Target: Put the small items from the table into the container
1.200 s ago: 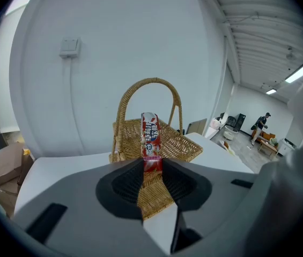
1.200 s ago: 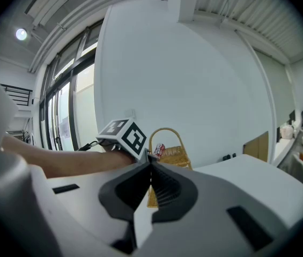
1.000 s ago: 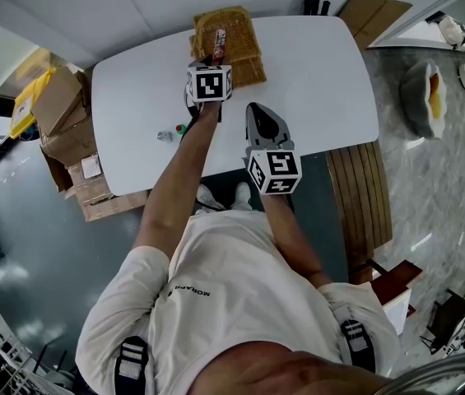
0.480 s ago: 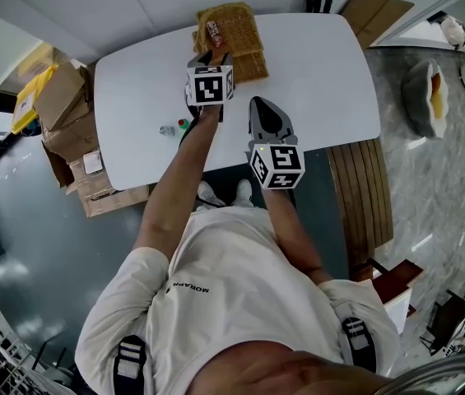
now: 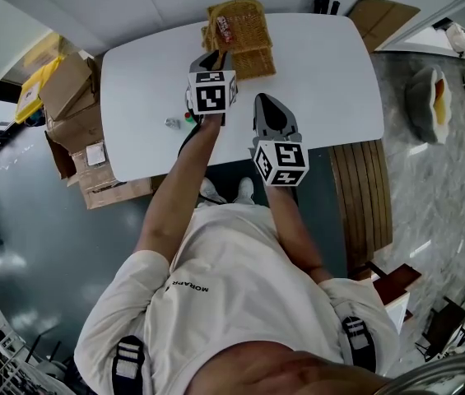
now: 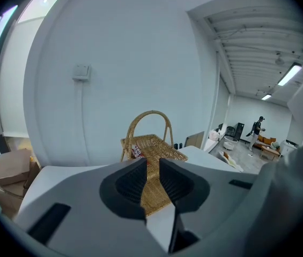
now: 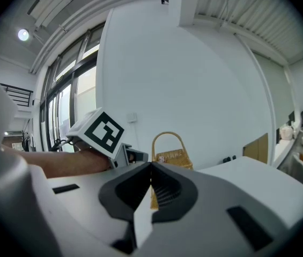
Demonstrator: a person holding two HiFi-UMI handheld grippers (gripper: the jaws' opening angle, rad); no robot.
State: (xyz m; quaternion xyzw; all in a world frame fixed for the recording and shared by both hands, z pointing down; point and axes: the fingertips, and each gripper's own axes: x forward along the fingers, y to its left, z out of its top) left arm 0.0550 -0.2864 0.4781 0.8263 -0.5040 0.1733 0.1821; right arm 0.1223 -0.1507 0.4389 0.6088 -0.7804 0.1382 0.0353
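Note:
A wicker basket with a hoop handle stands at the far edge of the white table, and a red and white packet lies in it. My left gripper hovers just in front of the basket. Its jaws are closing with a narrow gap and nothing between them; the basket and the packet show beyond the left gripper. A small silvery item and a red and green item lie near the table's front left. My right gripper is shut and empty over the front edge.
Cardboard boxes are stacked on the floor left of the table. A wooden bench stands at the right. Two dark objects sit at the table's far edge. In the right gripper view the left gripper's marker cube sits left of the basket.
The packet was at the left gripper's tips a second ago and now lies in the basket. The left gripper has lifted and drawn back a little. The right gripper has stayed put.

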